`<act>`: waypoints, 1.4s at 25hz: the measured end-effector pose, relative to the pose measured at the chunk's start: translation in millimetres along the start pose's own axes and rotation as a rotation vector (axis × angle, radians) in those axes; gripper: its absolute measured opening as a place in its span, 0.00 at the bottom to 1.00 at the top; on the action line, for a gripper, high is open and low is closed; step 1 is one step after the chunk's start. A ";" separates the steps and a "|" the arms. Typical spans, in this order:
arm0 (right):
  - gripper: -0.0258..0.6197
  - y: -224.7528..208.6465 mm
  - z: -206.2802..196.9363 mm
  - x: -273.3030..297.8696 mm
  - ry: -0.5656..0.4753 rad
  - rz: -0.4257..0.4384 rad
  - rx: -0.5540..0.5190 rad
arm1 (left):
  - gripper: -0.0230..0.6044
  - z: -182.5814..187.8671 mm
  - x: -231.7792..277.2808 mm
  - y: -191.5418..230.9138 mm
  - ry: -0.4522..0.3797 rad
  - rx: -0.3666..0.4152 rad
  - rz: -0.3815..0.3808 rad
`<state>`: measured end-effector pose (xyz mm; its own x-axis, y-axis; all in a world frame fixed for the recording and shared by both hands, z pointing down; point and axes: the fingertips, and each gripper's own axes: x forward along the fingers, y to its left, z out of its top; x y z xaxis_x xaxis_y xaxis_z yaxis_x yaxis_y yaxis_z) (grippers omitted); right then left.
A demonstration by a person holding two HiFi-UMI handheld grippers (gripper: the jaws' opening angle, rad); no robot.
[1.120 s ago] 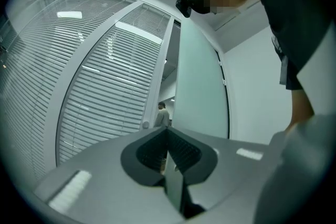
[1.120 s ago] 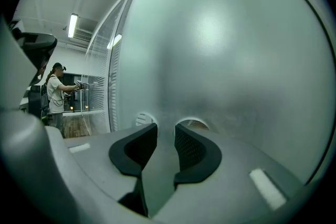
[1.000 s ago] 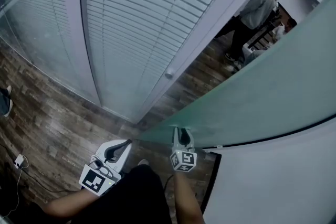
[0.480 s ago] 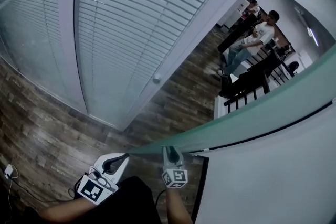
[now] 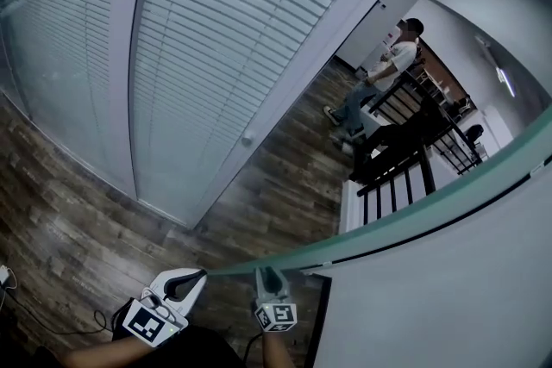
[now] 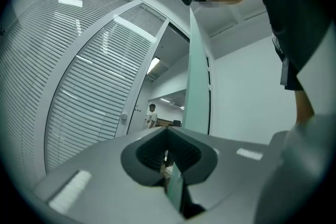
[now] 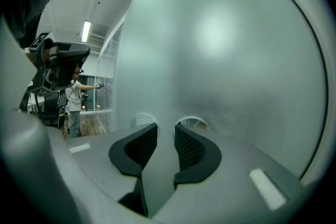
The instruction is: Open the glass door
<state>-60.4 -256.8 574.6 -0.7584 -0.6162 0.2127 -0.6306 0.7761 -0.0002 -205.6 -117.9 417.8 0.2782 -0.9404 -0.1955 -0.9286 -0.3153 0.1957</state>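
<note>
1. Head view: we judge that the opening step is in hand. The glass door stands partly open, and its pale green edge runs from 6 o'clock out towards 3 o'clock, with the wooden floor showing past it. The right gripper, at 6 o'clock, is clamped on that edge. The left gripper, at 7 o'clock, sits just beside the edge and off the glass.
2. Left gripper view: the left gripper has its jaws together on nothing. The glass door shows edge-on as a thin green strip towards 12 o'clock.
3. Right gripper view: the right gripper pinches the pane between its jaws. The glass door is frosted and smooth, and fills the view from 12 to 3 o'clock. Next, we think, comes a firm pinch while the edge is carried further along its arc.
</note>
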 end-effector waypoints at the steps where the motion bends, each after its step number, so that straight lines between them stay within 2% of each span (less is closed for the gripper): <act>1: 0.20 0.3 -1.0 -5.1 -0.001 0.005 -0.003 | 0.04 -0.9 -4.1 -6.8 0.000 0.002 0.005; 6: 0.20 6.4 -2.7 -28.4 -0.028 0.024 -0.010 | 0.04 -19.9 -34.5 -34.9 0.048 0.005 0.021; 13: 0.20 10.1 -10.6 -62.4 -0.041 0.049 -0.004 | 0.04 -34.8 -66.0 -75.3 0.058 -0.009 0.034; 18: 0.20 14.7 -15.3 -83.0 -0.035 0.051 -0.012 | 0.04 -36.6 -64.4 -99.2 0.049 -0.016 -0.013; 25: 0.20 23.1 -28.1 -113.1 -0.020 0.013 0.007 | 0.04 -44.3 -55.8 -136.7 0.045 -0.015 -0.133; 31: 0.20 22.0 -33.6 -132.6 -0.023 -0.008 0.010 | 0.04 -43.4 -46.6 -154.0 0.026 -0.011 -0.189; 35: 0.20 25.3 -41.8 -151.4 -0.026 -0.013 0.015 | 0.04 -46.7 -52.9 -166.3 0.044 0.000 -0.220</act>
<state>45.4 -138.3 583.2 -0.7538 -0.6299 0.1870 -0.6430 0.7658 -0.0126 -54.4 -21.7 440.5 0.4847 -0.8534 -0.1918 -0.8441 -0.5138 0.1529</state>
